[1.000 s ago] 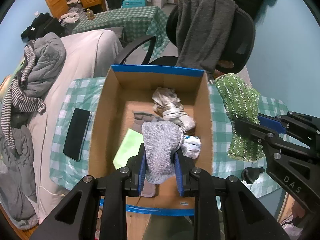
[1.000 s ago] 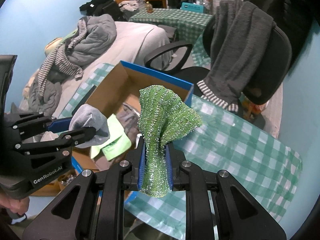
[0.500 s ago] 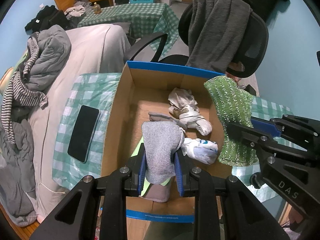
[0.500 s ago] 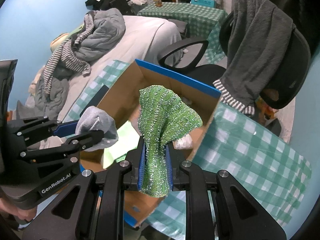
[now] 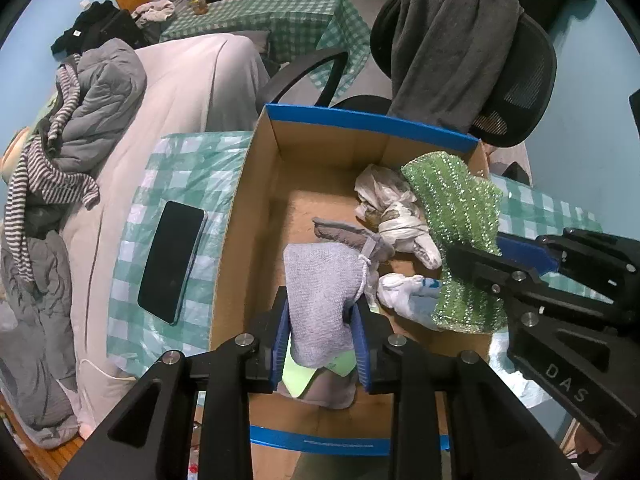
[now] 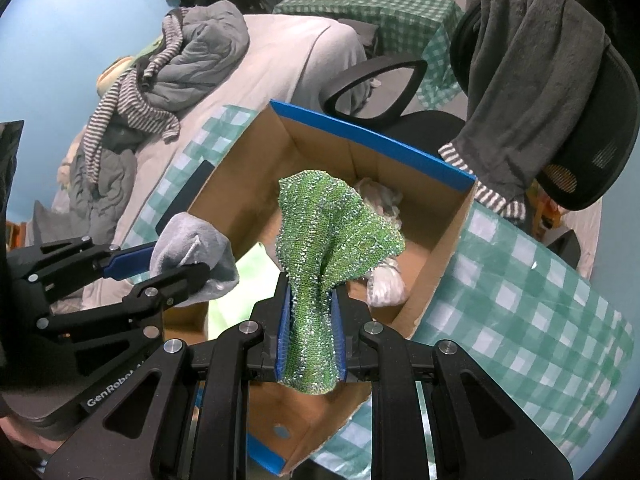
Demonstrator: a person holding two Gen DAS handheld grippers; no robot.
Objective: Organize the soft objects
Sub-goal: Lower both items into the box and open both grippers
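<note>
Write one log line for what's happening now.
left hand-held gripper: opening on grey knit cloth | right hand-held gripper: grips sparkly green cloth | both over brown cardboard box

Dim, cool indoor light with a blue cast fills both fisheye views; its source is outside the pictures. Shadows are soft and weak inside the box. Small glints sparkle on the green cloth. Straight lines bow hard toward the rims, and black corners frame each circle. The middle is sharp, with the far room slightly soft
</note>
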